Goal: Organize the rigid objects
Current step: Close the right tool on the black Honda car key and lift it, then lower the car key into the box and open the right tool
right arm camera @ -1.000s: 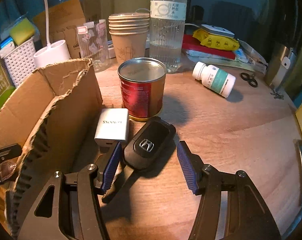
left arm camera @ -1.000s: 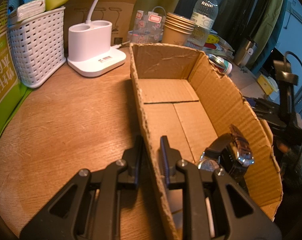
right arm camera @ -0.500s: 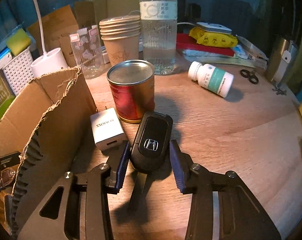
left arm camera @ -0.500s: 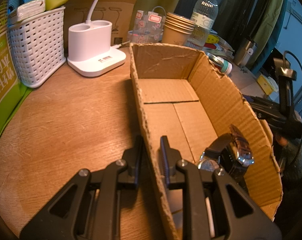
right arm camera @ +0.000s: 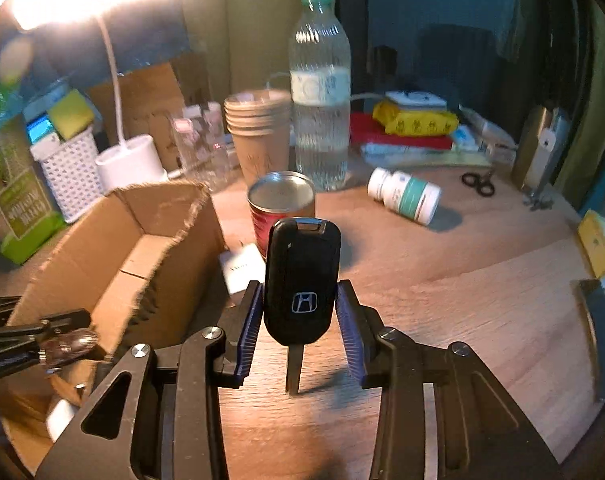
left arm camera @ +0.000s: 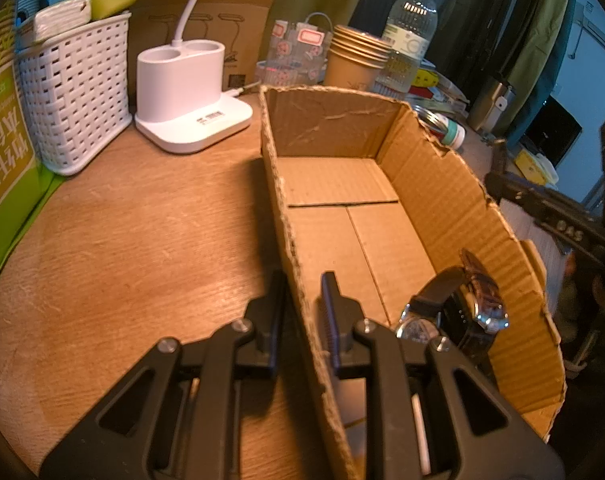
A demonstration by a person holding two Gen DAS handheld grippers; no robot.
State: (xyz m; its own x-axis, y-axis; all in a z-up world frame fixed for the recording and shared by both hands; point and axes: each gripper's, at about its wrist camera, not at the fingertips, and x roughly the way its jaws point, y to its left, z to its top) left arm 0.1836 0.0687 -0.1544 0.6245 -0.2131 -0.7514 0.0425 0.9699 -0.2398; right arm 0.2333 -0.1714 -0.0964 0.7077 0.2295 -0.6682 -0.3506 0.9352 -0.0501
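A black car key (right arm camera: 302,280) with its metal blade folded out hangs above the wooden table, between the blue pads of my right gripper (right arm camera: 300,312). Those jaws are closing and press on the key's sides. To the left stands an open cardboard box (right arm camera: 150,248). My left gripper (left arm camera: 302,284) is shut on the box's near wall (left arm camera: 298,240), one finger outside and one inside. Two wristwatches (left arm camera: 462,312) lie in the box's near right corner. A white charger (right arm camera: 242,266) lies on the table behind the key.
A red tin can (right arm camera: 280,204), stacked paper cups (right arm camera: 258,132) and a water bottle (right arm camera: 320,100) stand behind the key. A pill bottle (right arm camera: 406,196) lies on its side, with scissors (right arm camera: 478,182) beyond. Left of the box are a white lamp base (left arm camera: 190,96) and a white basket (left arm camera: 74,92).
My right gripper closed on the car key and lifted it off the table, tilting upward. The left gripper and the box stayed still.
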